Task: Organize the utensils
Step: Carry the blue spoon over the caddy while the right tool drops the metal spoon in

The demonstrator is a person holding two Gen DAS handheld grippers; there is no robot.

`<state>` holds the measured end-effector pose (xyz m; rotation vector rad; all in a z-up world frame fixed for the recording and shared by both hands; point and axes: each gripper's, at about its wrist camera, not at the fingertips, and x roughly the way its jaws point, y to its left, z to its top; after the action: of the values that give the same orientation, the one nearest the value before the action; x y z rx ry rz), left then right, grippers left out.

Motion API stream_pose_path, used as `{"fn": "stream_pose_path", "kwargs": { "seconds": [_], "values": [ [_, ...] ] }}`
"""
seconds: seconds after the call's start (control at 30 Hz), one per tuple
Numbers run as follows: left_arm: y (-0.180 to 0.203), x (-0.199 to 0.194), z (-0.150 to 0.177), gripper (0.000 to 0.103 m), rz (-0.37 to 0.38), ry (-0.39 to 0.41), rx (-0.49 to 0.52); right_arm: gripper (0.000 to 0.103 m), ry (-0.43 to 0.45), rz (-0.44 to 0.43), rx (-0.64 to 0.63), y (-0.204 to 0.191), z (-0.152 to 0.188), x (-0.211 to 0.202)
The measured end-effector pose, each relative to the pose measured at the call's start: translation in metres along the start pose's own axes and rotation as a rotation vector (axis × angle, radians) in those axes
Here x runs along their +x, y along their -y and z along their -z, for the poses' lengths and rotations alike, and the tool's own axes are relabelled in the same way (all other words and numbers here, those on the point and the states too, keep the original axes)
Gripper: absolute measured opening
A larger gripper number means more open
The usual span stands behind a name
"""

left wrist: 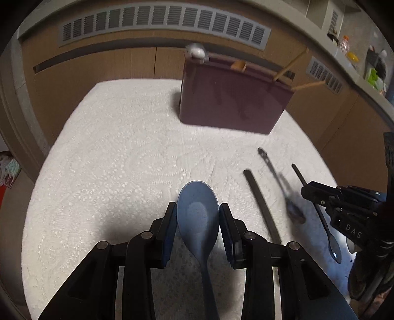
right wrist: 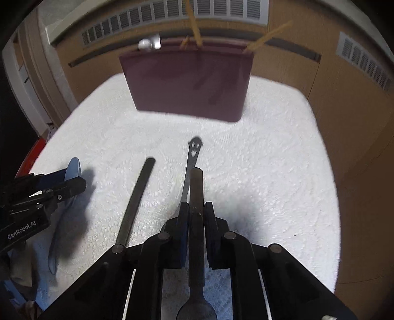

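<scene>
My left gripper [left wrist: 197, 209] is shut on a blue plastic spoon [left wrist: 198, 211], bowl forward, above the white cloth. It shows at the left of the right wrist view [right wrist: 71, 182]. My right gripper [right wrist: 196, 209] is shut on a dark metal spoon [right wrist: 196, 187], handle forward, bowl toward the camera. The right gripper also shows at the right of the left wrist view [left wrist: 320, 194]. A maroon utensil holder [left wrist: 234, 96] stands at the far side [right wrist: 189, 81], with wooden chopsticks [left wrist: 291, 64] and a white utensil [left wrist: 197, 50] in it.
On the white cloth [left wrist: 123, 147] lie a dark straight handle [right wrist: 136, 201], a metal utensil with a smiley-face end [right wrist: 193, 152] and a thin dark spoon [left wrist: 327, 233]. Brown wall panels with vents [left wrist: 160, 22] stand behind the table.
</scene>
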<state>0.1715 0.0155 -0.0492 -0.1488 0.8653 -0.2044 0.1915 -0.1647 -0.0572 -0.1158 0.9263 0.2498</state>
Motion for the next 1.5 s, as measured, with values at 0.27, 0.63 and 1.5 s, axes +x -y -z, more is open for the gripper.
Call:
{"fn": "stream_pose_path", "kwargs": {
  "seconds": [0.27,0.63,1.5],
  "values": [
    [0.015,-0.056,-0.031,0.035,0.041,0.162,0.040,0.011,0.236,-0.075,0.095,0.023,-0.013,-0.070],
    [0.037,-0.131,-0.171,0.035,0.098,0.542,0.125,0.011,0.740,-0.067,0.057,0.029,-0.131,-0.176],
    [0.006,0.008,-0.229,0.037,0.121,0.368,0.040,0.012,0.746,0.057,0.141,0.042,-0.208,-0.039]
  ]
}}
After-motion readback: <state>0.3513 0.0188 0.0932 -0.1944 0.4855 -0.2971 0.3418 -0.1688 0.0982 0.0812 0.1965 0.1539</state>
